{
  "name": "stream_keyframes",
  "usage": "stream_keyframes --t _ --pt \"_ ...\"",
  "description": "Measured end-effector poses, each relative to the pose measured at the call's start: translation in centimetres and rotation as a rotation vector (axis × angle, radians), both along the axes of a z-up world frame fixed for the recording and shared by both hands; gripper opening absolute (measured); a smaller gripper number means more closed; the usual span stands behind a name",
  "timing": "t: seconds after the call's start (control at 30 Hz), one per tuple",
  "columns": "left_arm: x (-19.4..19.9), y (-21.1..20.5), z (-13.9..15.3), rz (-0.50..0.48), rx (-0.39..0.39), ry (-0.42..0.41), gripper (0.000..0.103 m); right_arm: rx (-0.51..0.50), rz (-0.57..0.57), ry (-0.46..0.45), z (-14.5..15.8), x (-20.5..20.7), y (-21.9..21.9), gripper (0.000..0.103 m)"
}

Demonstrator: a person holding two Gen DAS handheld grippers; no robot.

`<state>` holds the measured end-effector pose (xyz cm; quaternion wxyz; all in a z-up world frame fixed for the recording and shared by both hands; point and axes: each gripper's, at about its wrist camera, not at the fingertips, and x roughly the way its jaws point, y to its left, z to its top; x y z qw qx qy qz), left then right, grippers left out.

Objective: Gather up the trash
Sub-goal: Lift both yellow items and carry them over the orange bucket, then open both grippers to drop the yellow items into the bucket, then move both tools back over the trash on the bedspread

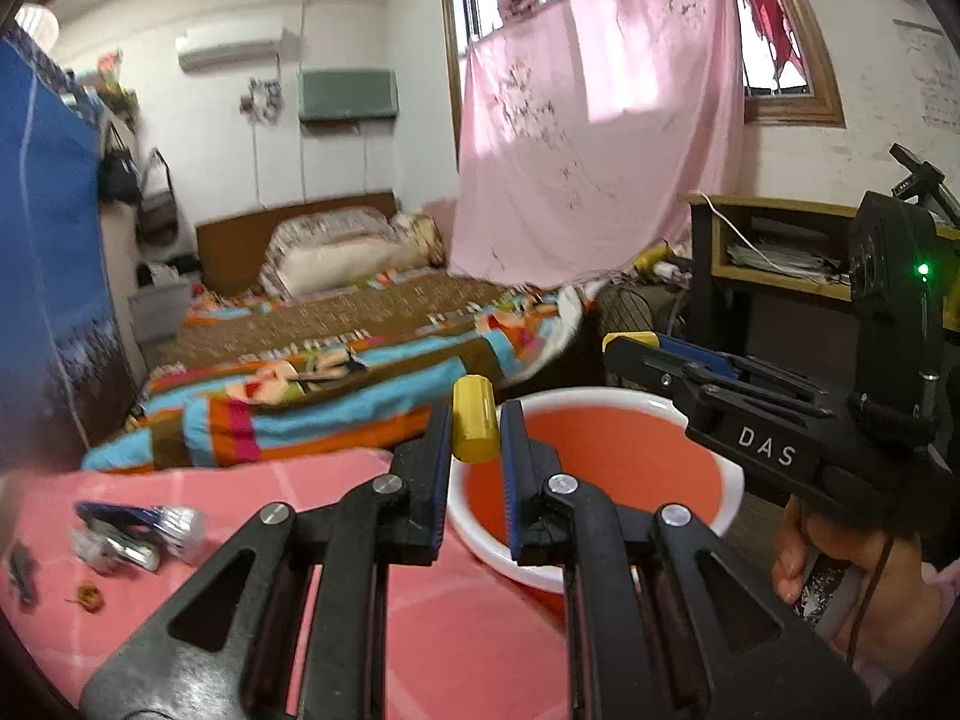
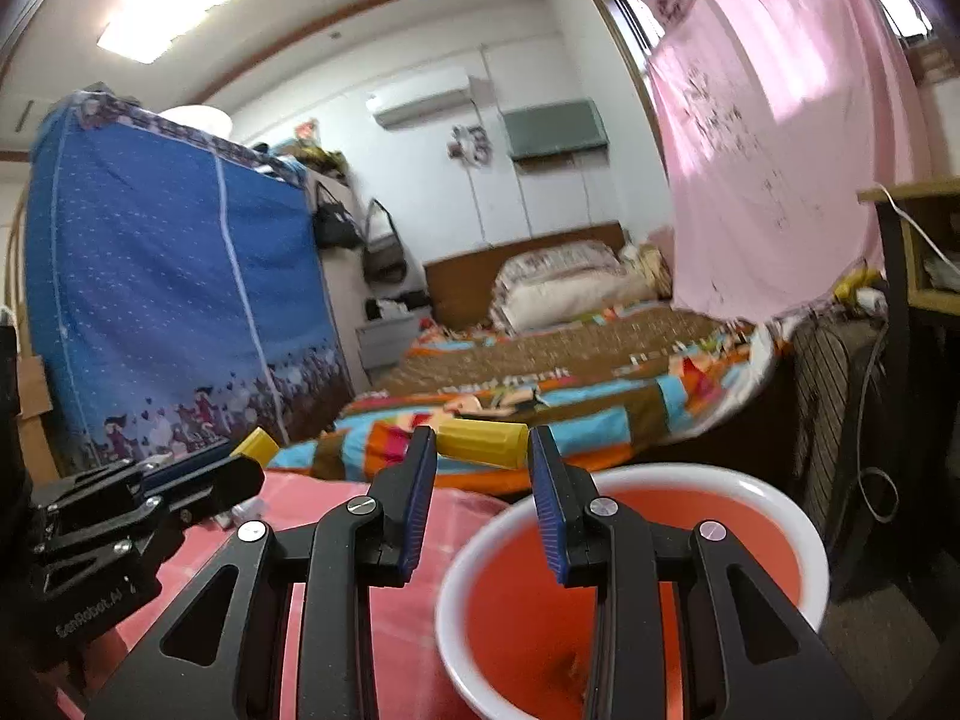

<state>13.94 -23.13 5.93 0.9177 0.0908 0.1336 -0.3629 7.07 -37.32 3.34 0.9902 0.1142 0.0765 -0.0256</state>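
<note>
My left gripper (image 1: pixel 476 427) is shut on a yellow cylinder (image 1: pixel 474 420), held upright over the near rim of a red basin with a white rim (image 1: pixel 708 420). My right gripper (image 2: pixel 480 445) is shut on another yellow cylinder (image 2: pixel 480 444), held crosswise just left of the same basin (image 2: pixel 798 516). The right gripper also shows in the left wrist view (image 1: pixel 624 343), above the basin's far side. The left gripper shows at the left of the right wrist view (image 2: pixel 252 456). Crumpled blue-and-silver wrappers (image 1: pixel 135 534) and small brown scraps (image 1: pixel 87 594) lie on the pink checked tablecloth (image 1: pixel 336 480).
A bed with a colourful quilt (image 1: pixel 336 360) stands beyond the table. A blue fabric wardrobe (image 2: pixel 168 312) is at the left. A pink sheet (image 1: pixel 594 138) hangs by the window. A wooden desk (image 1: pixel 774 240) stands at the right.
</note>
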Motion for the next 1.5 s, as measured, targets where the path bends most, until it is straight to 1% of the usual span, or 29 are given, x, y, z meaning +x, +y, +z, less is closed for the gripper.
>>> stream_keyframes --t 0.23,0.43,0.6,0.7,0.87,1.13,1.2,1.27,1.3,1.5 --pt "2.1 -2.3 -1.5 -0.026 0.025 0.159 0.019 0.058 -0.017 0.099 -1.4 0.6 -2.1 0.030" --pt "3.0 -4.4 -2.9 -0.039 0.045 0.289 0.019 0.096 -0.015 0.171 -2.6 1.0 -3.2 0.030" --pt "3.7 -5.5 -4.0 -0.040 0.057 0.372 0.019 0.136 -0.015 0.220 -3.5 1.1 -4.3 0.030" --pt "4.1 -5.8 -4.4 -0.030 0.061 0.404 0.019 0.158 -0.013 0.237 -3.8 1.1 -4.7 0.030" --pt "4.7 -6.2 -4.9 -0.017 0.045 0.460 0.019 0.182 -0.017 0.253 -4.1 1.0 -5.3 0.030" --pt "5.2 -6.3 -5.1 0.007 0.023 0.485 0.020 0.207 -0.028 0.274 -4.4 1.0 -6.0 0.032" --pt "5.2 -6.0 -5.0 0.011 0.017 0.478 0.024 0.205 -0.036 0.272 -4.3 1.0 -6.0 0.035" --pt "5.1 -5.8 -4.8 0.021 0.011 0.472 0.029 0.206 -0.041 0.266 -4.1 0.9 -6.1 0.043" --pt "5.1 -5.5 -4.7 0.028 0.005 0.467 0.032 0.206 -0.042 0.262 -4.0 0.9 -6.0 0.045" --pt "5.0 -3.5 -3.4 0.081 -0.044 0.415 0.046 0.176 -0.051 0.227 -3.1 0.8 -5.3 0.047"
